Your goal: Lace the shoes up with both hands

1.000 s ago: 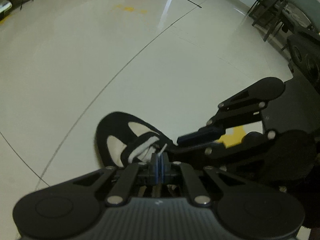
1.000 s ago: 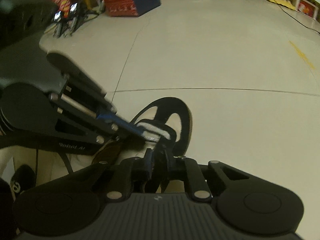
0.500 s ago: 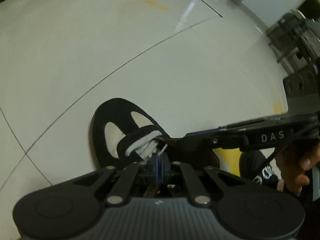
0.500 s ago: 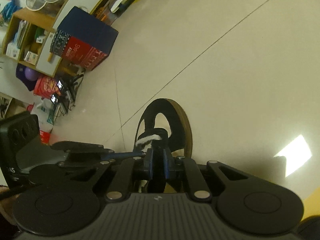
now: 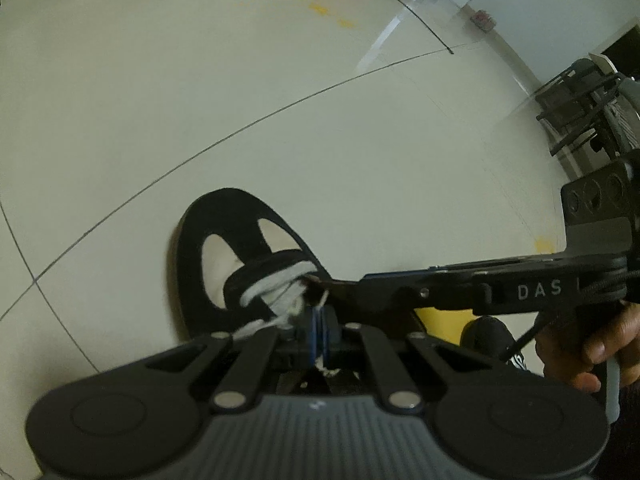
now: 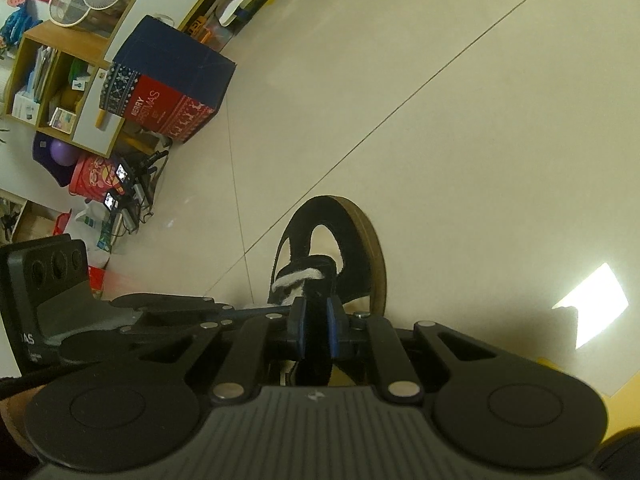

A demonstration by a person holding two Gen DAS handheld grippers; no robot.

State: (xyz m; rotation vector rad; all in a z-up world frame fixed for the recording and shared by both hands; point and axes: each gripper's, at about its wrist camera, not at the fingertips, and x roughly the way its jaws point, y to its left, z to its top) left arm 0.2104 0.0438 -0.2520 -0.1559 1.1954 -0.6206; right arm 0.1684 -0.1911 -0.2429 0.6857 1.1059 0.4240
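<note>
A black and cream shoe [image 5: 224,256] lies on the pale floor, toe pointing away; it also shows in the right wrist view [image 6: 352,248]. A white lace [image 5: 276,292] crosses its front eyelets. My left gripper [image 5: 319,328] is shut on the white lace end over the shoe's tongue. My right gripper [image 6: 316,332] is shut on the black edge of the shoe's upper. In the left wrist view the right gripper [image 5: 348,286] reaches in from the right, its tip at the eyelets. In the right wrist view the left gripper's fingers [image 6: 256,312] come in from the left.
A red and blue Christmas box [image 6: 168,84], a wooden shelf [image 6: 52,80] and clutter stand at the left. Chairs [image 5: 580,100] stand at the far right. A thin cable [image 5: 400,4] runs across the floor. A second dark shoe [image 5: 492,340] sits under the right gripper.
Both grippers have tilted and shifted over the shoe. The right gripper has turned edge-on beside the left gripper, and the lace is drawn a little tighter across the eyelets.
</note>
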